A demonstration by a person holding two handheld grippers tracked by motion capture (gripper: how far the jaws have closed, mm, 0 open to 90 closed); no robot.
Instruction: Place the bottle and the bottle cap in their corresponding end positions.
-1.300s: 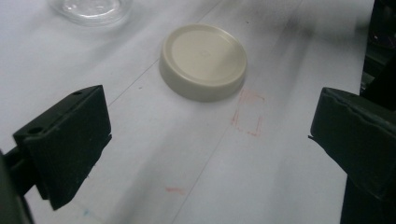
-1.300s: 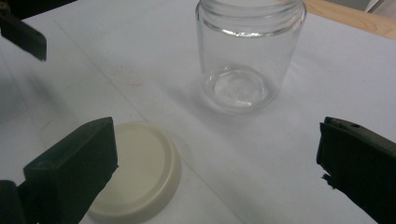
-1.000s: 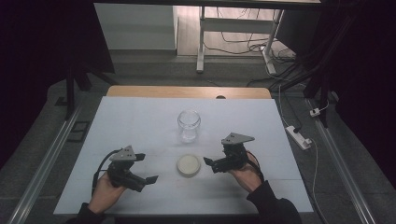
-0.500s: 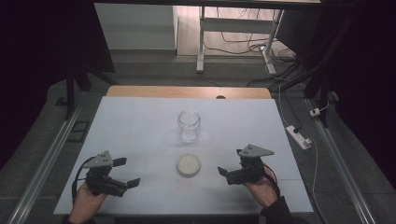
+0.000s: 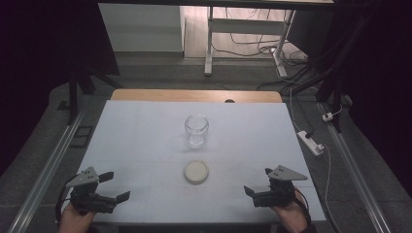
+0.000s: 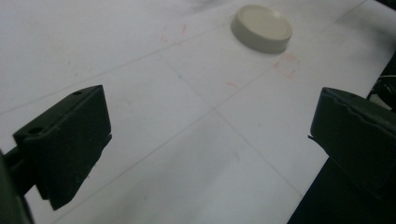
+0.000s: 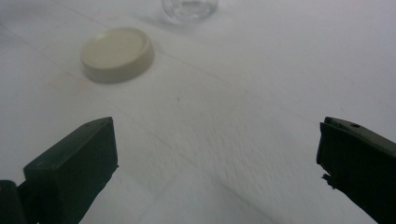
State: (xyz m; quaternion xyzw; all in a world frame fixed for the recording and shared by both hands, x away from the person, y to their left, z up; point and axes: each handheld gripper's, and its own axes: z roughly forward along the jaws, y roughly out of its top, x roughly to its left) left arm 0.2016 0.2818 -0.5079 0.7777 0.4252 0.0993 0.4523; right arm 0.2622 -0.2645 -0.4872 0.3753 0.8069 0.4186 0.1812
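Note:
A clear glass jar [image 5: 196, 130] stands upright without a lid at the middle of the white table [image 5: 141, 141]. Its cream round lid [image 5: 196, 172] lies flat just in front of it. My left gripper [image 5: 116, 186] rests at the near left corner, open and holding nothing, well left of the lid. My right gripper [image 5: 257, 182] sits near the front edge, right of the lid, also open with nothing in it. The left gripper view has the lid [image 6: 261, 28] far ahead of the wide-apart jaws. In the right gripper view the lid [image 7: 117, 53] and the jar's base [image 7: 189, 8] lie ahead.
A wooden strip [image 5: 194, 95] runs along the table's far edge. A white power strip [image 5: 311, 142] lies on the floor at the right. Metal rails [image 5: 48, 170] flank the table. Table legs and cables stand beyond the far side.
Both grippers have drawn back from beside the lid toward the near edge and spread outward. The jar and the lid have stayed put.

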